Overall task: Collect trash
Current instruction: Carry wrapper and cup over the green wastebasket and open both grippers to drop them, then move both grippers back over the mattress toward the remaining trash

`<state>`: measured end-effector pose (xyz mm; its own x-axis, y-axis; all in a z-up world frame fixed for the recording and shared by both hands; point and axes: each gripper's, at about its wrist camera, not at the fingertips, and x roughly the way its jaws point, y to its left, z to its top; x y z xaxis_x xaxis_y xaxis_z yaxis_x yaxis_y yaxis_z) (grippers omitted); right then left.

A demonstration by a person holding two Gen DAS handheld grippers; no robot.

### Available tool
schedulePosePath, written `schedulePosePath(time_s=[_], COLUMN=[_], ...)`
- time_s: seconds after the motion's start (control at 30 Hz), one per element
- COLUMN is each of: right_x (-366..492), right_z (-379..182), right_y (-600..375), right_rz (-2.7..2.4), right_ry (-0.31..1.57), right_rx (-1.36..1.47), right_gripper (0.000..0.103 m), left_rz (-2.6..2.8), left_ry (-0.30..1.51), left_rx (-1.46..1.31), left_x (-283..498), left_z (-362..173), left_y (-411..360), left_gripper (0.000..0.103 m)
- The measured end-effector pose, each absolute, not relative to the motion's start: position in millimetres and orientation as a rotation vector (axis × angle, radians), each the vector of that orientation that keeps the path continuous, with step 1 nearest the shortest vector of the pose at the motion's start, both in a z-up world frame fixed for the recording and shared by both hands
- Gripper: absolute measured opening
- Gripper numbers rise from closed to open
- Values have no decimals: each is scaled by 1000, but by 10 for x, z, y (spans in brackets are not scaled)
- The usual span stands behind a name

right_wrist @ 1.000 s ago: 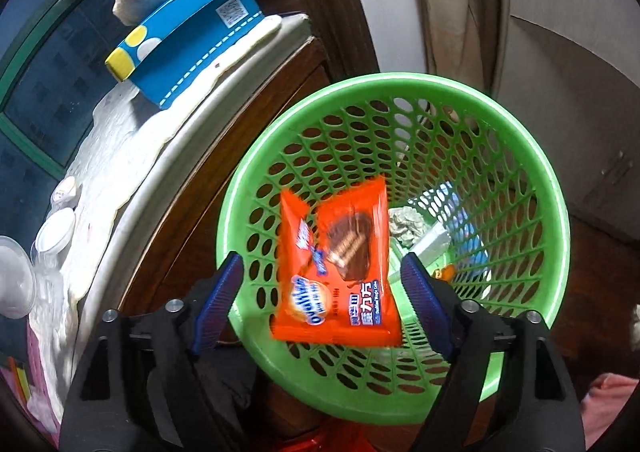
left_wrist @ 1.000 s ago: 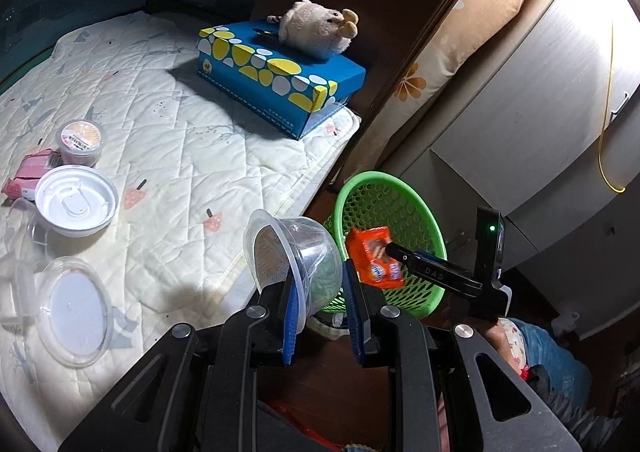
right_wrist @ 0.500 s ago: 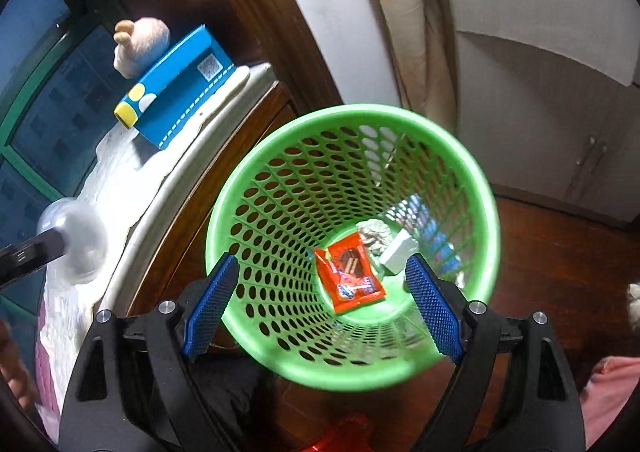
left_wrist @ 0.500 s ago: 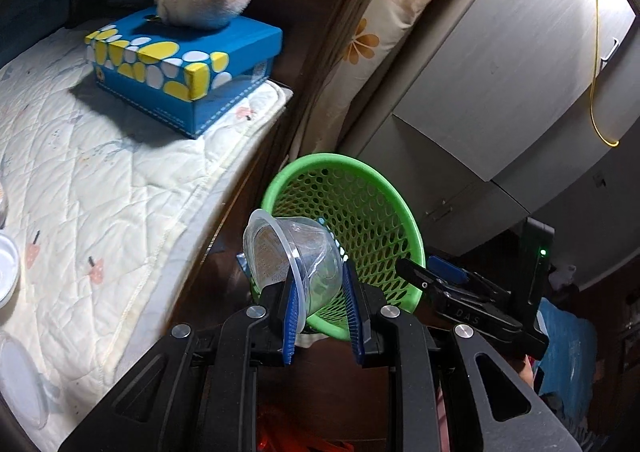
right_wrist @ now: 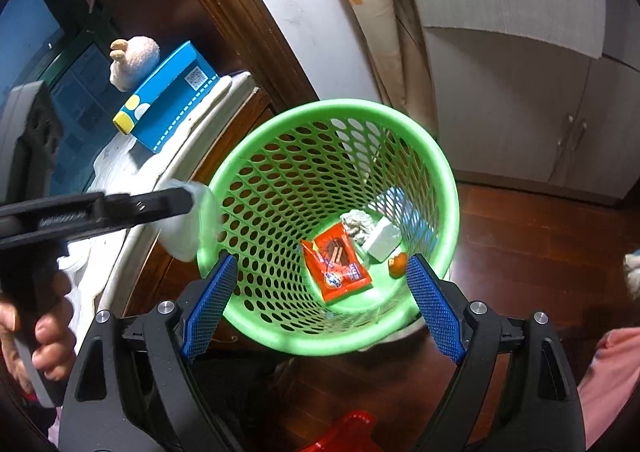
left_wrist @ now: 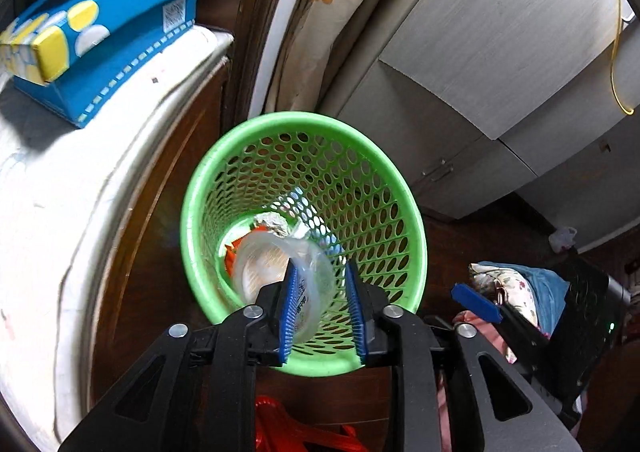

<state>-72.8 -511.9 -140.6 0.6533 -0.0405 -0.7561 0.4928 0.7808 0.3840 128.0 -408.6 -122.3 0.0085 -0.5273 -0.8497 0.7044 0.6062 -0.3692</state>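
Note:
My left gripper (left_wrist: 322,292) is shut on a clear plastic cup (left_wrist: 276,268) and holds it over the near rim of the green mesh basket (left_wrist: 304,120). In the right wrist view the cup (right_wrist: 188,220) sits at the basket's left rim (right_wrist: 452,188), held by the left gripper (right_wrist: 180,204). My right gripper (right_wrist: 320,292) is open and empty above the basket. An orange snack wrapper (right_wrist: 338,268), crumpled foil (right_wrist: 358,222), a white block (right_wrist: 382,240) and a small orange piece (right_wrist: 398,264) lie at the bottom.
The basket stands on a dark wood floor beside the bed's wooden frame (left_wrist: 160,180). A blue tissue box (left_wrist: 108,32) with a plush toy (right_wrist: 134,60) on it sits on the white quilt. Grey cabinets (left_wrist: 460,72) stand behind. Something red (left_wrist: 288,428) lies on the floor below.
The orange wrapper dropped from my right gripper to the basket bottom. My left gripper carried the cup from over the bed to above the basket.

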Motion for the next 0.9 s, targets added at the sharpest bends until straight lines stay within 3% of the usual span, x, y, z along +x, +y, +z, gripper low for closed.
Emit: schedulePosePath(time_s=[0.03,0.07,0.9], right_x=[-735,-744,-459], right_z=[-1415,-1425,-1140], right_y=[-5117,-5115,-4522], right_rz=[-325,-326,-174], right_ry=[812,813,806], right_rx=[617,620,527], right_gripper=[86,86,86], left_rz=[-955,-945,-764], left_ry=[1230,1222,1093], left_rx=[179,175,34], left_x=[1295,1307,1156], left_z=[-1236,-1243,-784], left_y=[-4096,-4109,-2718], left_gripper=[46,49,51])
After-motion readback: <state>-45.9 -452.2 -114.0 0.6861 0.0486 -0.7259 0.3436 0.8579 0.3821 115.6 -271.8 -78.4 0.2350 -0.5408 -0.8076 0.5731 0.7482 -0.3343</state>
